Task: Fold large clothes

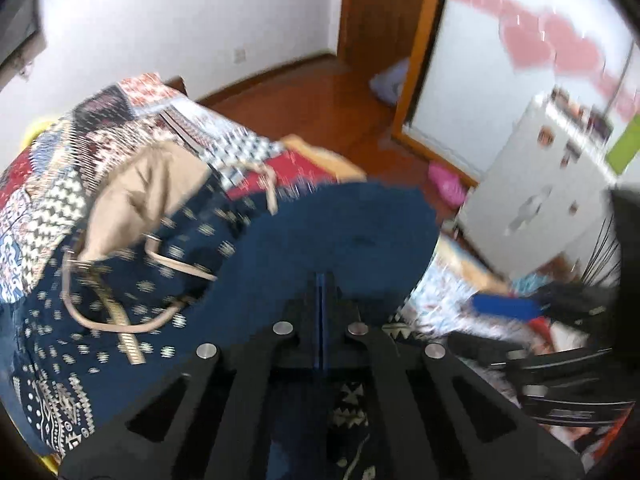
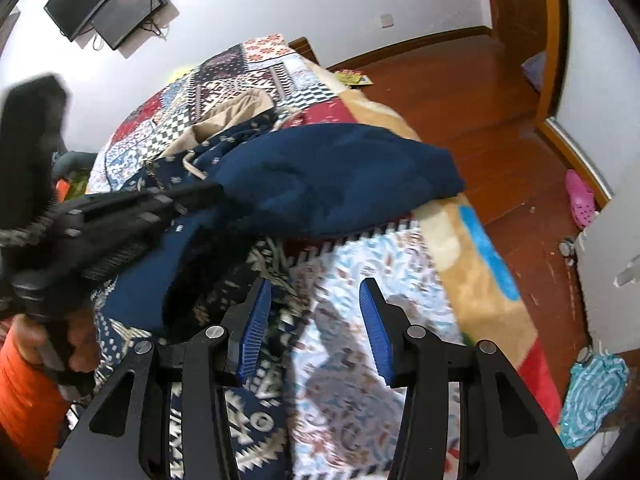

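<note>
A large navy garment with white pattern and a plain navy inner side (image 1: 320,236) lies on the bed, with a beige lining and beige drawstrings (image 1: 160,256). My left gripper (image 1: 325,280) is shut on a fold of this navy cloth and holds it lifted over the bed; it also shows in the right wrist view (image 2: 212,190), pinching the raised navy flap (image 2: 336,176). My right gripper (image 2: 314,300) is open and empty, just above the patterned bedspread, beside the garment's patterned lower part (image 2: 224,280).
The bed carries a patchwork bedspread (image 2: 372,280) and a tan blanket edge (image 2: 472,272). Wooden floor (image 2: 460,92) lies to the right with pink slippers (image 2: 578,200), a white cabinet (image 1: 536,200) and a teal cloth (image 2: 592,396). A TV (image 2: 108,4) hangs on the wall.
</note>
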Tool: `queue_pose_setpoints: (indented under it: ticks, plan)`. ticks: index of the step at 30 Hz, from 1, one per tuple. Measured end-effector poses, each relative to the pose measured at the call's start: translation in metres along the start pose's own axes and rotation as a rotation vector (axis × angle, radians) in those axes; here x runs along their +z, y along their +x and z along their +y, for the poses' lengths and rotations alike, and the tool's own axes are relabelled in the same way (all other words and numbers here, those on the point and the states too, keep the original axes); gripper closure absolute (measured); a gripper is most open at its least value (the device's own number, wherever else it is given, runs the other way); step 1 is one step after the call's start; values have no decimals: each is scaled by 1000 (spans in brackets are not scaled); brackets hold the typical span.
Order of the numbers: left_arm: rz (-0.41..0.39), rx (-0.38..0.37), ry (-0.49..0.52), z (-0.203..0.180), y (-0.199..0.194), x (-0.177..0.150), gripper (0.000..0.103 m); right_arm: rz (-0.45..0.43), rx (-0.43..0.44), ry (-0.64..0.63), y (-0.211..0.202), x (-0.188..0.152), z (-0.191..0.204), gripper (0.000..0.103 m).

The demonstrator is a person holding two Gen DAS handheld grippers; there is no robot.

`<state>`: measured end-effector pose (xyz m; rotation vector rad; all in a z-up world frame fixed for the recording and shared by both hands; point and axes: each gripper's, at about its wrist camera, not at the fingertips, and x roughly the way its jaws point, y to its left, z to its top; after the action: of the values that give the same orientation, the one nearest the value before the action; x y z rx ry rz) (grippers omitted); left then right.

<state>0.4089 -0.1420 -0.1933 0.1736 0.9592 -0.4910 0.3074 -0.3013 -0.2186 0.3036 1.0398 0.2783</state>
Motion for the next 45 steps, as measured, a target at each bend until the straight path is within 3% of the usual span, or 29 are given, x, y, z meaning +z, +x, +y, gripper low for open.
queue_pose_setpoints:
  ticks: [2,6,10,11,15,20,22,24,25,26,33,38,43,45]
  plan:
    - [-29,2,1,6,-18,3,103,11,3,-17,6,3,7,60]
    - [24,27,37,6,-24,-1,99,34,16,-24,23,4,15,60]
    - [91,33,62,0,-7,-15,66,50,-28,-14,36,-4,9,60]
    - [102,29,70,-3,-1,-19,63,45,-24,-17,36,-6,7,60]
    - [170,-11,93,-16,22,-28,60,28,-34,-47,31,-10,7,60]
    - [213,24,83,-15,50,-26,51,30,-17,-24,32,-12,-2,61]
    - [220,-4,38,-7,61,-21,51,30,1,-4,32,-11,-4,61]
    - [205,-14,21,-2,66,-18,60,38,-7,-10,33,-9,-2,61]
    - [189,-22,14,0,65,-17,85,40,-12,-17,34,-9,-1,61]
    - [180,-50,-6,3,63,-15,99,40,-14,-20,34,-9,0,61]
    - [38,-45,-57,24,-1,-10,101,43,-14,-21,34,-9,0,61]
    - [-54,44,-99,54,-62,-40,101,46,-28,-20,35,-8,3,61]
    - [51,93,-176,90,-57,-97,98,47,-41,-14,36,-8,5,59]
    - [141,90,-211,99,-41,-124,81,47,-50,-16,36,-8,7,58]
